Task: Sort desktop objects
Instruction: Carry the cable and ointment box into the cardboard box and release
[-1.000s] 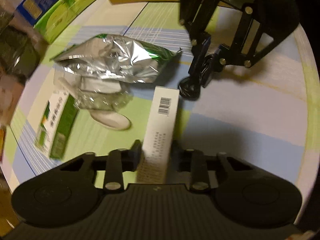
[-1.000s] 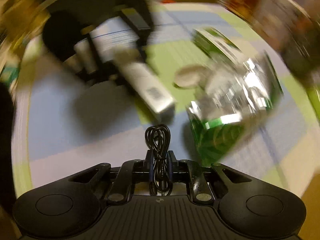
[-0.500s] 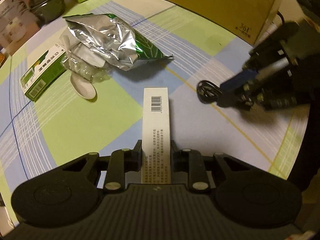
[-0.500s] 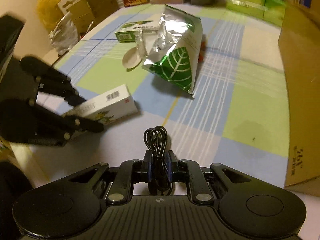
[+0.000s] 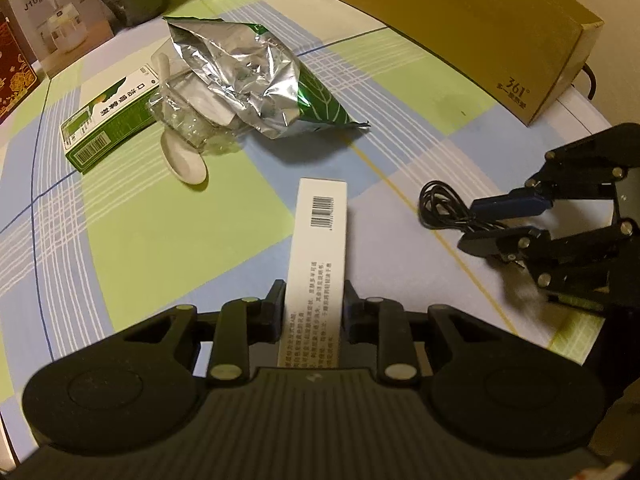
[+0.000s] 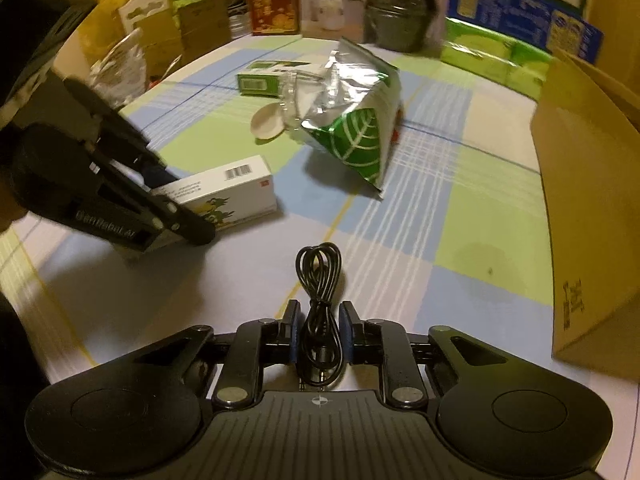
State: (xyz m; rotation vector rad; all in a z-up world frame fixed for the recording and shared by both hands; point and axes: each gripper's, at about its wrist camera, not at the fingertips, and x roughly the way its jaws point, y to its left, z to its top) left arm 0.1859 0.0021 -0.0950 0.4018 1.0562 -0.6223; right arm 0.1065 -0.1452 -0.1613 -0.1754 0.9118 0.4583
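Note:
My left gripper [image 5: 314, 296] is shut on a long white box with a barcode [image 5: 318, 240], whose far end lies toward the table's middle. In the right wrist view the same box [image 6: 236, 188] sits in the left gripper [image 6: 180, 200] at the left. A coiled black cable [image 6: 319, 272] stands between the fingers of my right gripper [image 6: 320, 312]. Its jaws are opening, and the pads still touch the coil's sides. From the left wrist view, the right gripper [image 5: 470, 224] holds the cable [image 5: 440, 208] low over the checked tablecloth [image 5: 140, 220].
A crumpled foil bag with a green leaf print [image 5: 248, 76] lies mid-table over clear plastic wrap and a white spoon [image 5: 184, 160]. A green-and-white box [image 5: 108, 120] sits to its left. A large cardboard box [image 5: 460, 28] stands at the right. Cartons and bags line the far edge.
Both views have rolled round and steadied. The right gripper now sits at the right of the left wrist view. Its fingers have spread slightly, and the cable coil looks wider.

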